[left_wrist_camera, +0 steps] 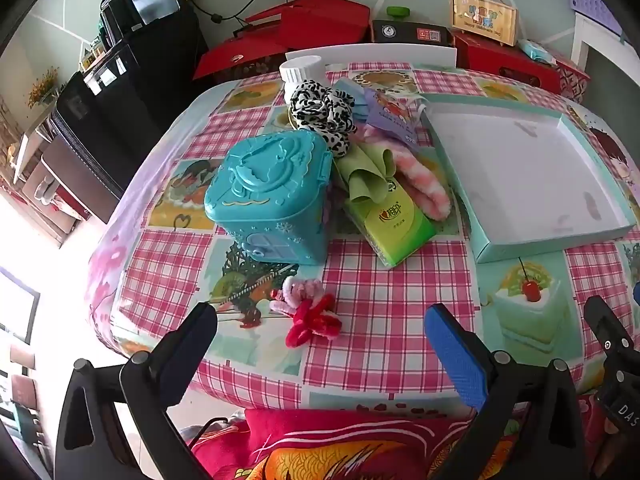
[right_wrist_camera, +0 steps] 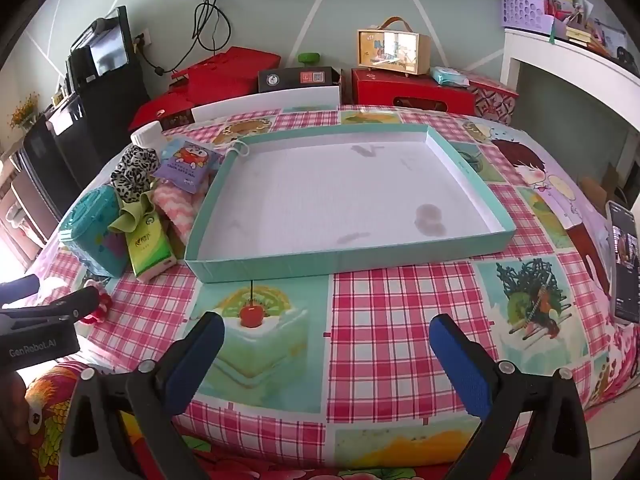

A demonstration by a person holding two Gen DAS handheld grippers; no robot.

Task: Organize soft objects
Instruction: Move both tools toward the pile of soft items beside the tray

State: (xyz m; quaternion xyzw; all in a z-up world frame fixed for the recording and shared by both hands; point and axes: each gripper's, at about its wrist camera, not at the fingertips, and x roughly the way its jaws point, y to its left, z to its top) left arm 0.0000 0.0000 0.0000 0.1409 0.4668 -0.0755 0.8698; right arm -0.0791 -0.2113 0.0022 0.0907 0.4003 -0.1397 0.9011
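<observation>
Left gripper (left_wrist_camera: 320, 320): jaws stood wide apart, holding nothing, low over the near table edge.
Pipe-cleaner flower (left_wrist_camera: 308, 314): red and pink, lay flat on the tablecloth (left_wrist_camera: 380, 300) between the left gripper's fingertips, touching neither.
Teal toy case (left_wrist_camera: 272, 196): stood beyond the flower, left of the soft pile.
Soft pile: a leopard-print scrunchie (left_wrist_camera: 322, 114), a green cloth (left_wrist_camera: 366, 174) and a pink-and-white fluffy band (left_wrist_camera: 426, 186) lay crowded against one another, between the case and the tray.
Tissue pack (left_wrist_camera: 394, 226): green, Chinese characters on its face, not legible; it lay under the cloth's end.
Purple packet (right_wrist_camera: 188, 164): cartoon figure printed on it; text too small to read.
Tray (right_wrist_camera: 468, 244): shallow, teal-walled, white inside, just right of the pile.
Right gripper (right_wrist_camera: 326, 330): jaws wide, holding nothing, over the cake print in front of the tray's near wall.
Writing: "GenRobot.AI" showed on the left gripper's body in the right wrist view.
Phone (right_wrist_camera: 624, 256): lay at the far right table edge.
</observation>
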